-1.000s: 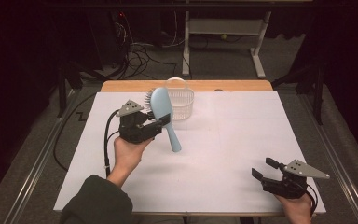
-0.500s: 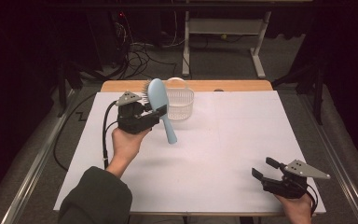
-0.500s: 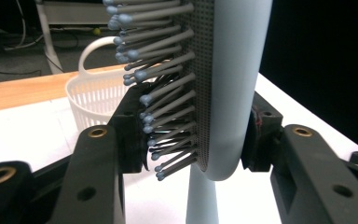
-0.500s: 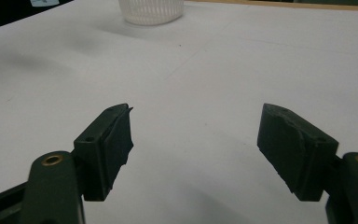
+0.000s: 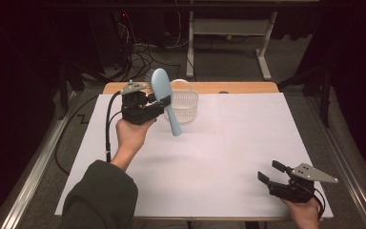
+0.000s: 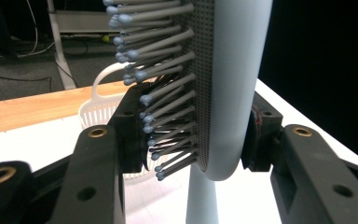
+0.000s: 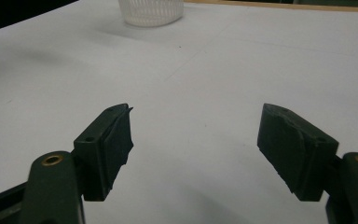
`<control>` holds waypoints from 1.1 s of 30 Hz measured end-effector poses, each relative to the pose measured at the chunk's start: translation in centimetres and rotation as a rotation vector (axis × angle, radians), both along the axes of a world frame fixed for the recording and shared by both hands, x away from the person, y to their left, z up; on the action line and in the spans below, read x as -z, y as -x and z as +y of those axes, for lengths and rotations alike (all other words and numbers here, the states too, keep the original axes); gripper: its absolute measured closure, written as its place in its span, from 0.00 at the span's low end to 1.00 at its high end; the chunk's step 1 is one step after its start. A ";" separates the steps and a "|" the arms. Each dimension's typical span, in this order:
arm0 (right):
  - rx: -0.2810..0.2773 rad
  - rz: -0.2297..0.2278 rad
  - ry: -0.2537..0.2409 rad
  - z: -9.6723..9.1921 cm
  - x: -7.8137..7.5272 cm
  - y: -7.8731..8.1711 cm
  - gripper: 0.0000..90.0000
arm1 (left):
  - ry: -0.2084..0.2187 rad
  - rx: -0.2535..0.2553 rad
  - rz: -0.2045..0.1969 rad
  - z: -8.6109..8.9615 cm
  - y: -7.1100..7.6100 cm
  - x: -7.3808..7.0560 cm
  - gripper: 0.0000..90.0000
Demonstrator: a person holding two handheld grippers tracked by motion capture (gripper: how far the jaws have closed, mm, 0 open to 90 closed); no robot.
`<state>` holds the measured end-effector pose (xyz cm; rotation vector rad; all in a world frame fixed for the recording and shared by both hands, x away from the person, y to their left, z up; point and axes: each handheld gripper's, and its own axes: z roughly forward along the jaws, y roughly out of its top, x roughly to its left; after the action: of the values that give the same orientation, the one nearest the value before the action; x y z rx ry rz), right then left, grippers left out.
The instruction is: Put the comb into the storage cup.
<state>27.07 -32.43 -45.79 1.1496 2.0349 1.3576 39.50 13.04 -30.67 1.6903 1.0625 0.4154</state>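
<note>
A pale blue hairbrush [image 5: 164, 98] is held in the air at the table's back left, head up and handle slanting down to the right. My left gripper [image 5: 158, 103] is shut on its head. In the left gripper view the brush [image 6: 223, 93] stands between the two jaws, its grey bristles [image 6: 163, 93] pointing left. A white slotted basket [image 5: 185, 104] sits just right of and behind the brush. My right gripper [image 5: 271, 174] rests at the table's front right, open, with nothing between its fingers [image 7: 196, 144].
White paper [image 5: 228, 152] covers the table, with a wooden strip [image 5: 248, 87] along the far edge. The basket [image 7: 151, 11] also lies far ahead in the right gripper view. A black cable [image 5: 108, 129] trails from the left gripper. Desk legs and cables stand on the floor beyond.
The left hand has lifted the brush and carried it farther back, toward the basket. The right gripper has stayed put.
</note>
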 end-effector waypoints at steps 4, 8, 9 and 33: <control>-0.001 0.000 -0.001 0.0 0.0 0.0 0.30 | -0.011 -0.013 0.001 -0.1 -0.7 -0.2 0.58; -0.001 -0.005 -0.011 0.0 -0.1 0.0 0.30 | -0.018 -0.028 0.002 -0.2 -1.4 -0.3 0.58; 0.000 -0.007 -0.013 -0.1 -0.1 0.0 0.30 | -0.024 -0.033 0.008 -0.2 -1.8 -0.4 0.58; -0.008 -0.006 -0.005 0.1 -0.1 0.1 0.30 | -0.051 -0.093 0.012 -1.7 -5.3 -1.5 0.58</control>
<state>26.99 -32.30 -45.71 1.1391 2.0355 1.3686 44.85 11.30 -29.13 1.6942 1.1514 0.4964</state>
